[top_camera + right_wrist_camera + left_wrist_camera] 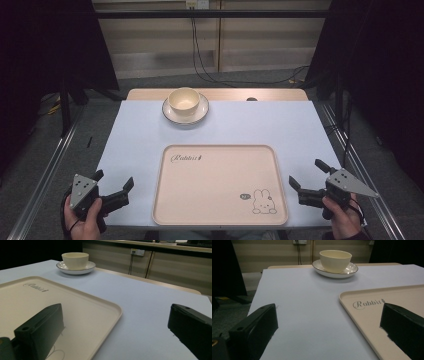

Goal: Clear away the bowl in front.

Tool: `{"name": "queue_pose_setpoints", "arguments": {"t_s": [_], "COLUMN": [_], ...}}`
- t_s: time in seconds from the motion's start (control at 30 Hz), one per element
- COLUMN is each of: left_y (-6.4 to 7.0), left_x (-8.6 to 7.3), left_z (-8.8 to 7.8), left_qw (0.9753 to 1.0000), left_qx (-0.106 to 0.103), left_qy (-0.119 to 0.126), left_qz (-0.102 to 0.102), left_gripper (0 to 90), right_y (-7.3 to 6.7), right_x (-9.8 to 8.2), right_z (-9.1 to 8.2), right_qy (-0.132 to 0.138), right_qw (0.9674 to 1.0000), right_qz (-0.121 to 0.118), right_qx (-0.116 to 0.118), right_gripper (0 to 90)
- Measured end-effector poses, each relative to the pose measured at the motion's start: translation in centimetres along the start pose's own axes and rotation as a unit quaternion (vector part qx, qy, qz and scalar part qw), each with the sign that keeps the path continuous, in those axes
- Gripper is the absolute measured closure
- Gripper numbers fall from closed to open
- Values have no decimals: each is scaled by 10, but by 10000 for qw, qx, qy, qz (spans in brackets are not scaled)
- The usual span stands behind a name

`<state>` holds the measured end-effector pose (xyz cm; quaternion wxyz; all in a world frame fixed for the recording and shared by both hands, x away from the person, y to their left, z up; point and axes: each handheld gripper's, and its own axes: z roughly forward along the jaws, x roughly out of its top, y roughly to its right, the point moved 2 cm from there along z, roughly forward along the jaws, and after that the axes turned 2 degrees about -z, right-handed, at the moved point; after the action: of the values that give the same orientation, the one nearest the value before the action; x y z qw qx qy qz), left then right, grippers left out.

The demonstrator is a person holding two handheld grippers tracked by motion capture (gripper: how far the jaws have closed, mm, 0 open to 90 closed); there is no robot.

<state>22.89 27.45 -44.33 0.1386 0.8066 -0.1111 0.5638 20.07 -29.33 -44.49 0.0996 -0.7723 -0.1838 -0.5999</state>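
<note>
One cream tray (220,185) at table centre, script "Rabbit" printed at its 10 o'clock corner, rabbit drawing at 5 o'clock beside a small oval mark, unreadable. One cream bowl (184,101) sits in one dark-rimmed saucer (198,114), at 12 o'clock from tray, well apart. Left gripper (114,184) at tray's 8 o'clock, jaws spread wide, nothing between. Right gripper (307,174) at 4 o'clock, jaws wide apart, holding nothing.

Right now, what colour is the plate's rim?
Dark, on a white plate; clearest in the left gripper view.
</note>
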Motion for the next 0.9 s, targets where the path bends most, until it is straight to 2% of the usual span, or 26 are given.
{"name": "queue_pose_setpoints", "arguments": {"t_s": [0.13,0.23,0.3,0.4,0.63,0.67,0.73,0.77,0.83,0.9], "left_y": [1,1,1,1,8,9,10,12,13,15], "left_x": [0,0,0,0,-2,-2,-3,-3,-3,-2], "left_z": [-1,0,0,0,3,4,4,5,5,9], "left_qw": [10000,10000,9999,9999,9990,9987,9985,9980,9981,9980], "left_qx": [-43,-47,-107,-119,-330,-410,-432,-537,-499,-564], "left_qy": [-4,-13,-23,-29,-186,-191,-235,-253,-247,-214], "left_qz": [54,81,111,116,256,254,247,238,265,197], "left_gripper": [10,10,10,11,17,16,18,19,19,20], "right_y": [0,-2,-3,-4,-4,-3,-4,-4,-4,-4], "right_x": [-1,-3,-4,-4,-4,-4,-4,-4,-4,-4], "right_z": [0,2,3,5,4,4,4,4,5,4], "right_qy": [-10,-96,-134,-129,-133,-137,-143,-118,-116,-116], "right_qw": [10000,9997,9997,9995,9994,9994,9994,9995,9994,9994], "right_qz": [46,145,70,92,93,94,103,116,116,115], "right_qx": [30,169,217,257,291,290,302,279,289,320], "right_gripper": [5,5,7,15,15,15,15,15,16,20]}}
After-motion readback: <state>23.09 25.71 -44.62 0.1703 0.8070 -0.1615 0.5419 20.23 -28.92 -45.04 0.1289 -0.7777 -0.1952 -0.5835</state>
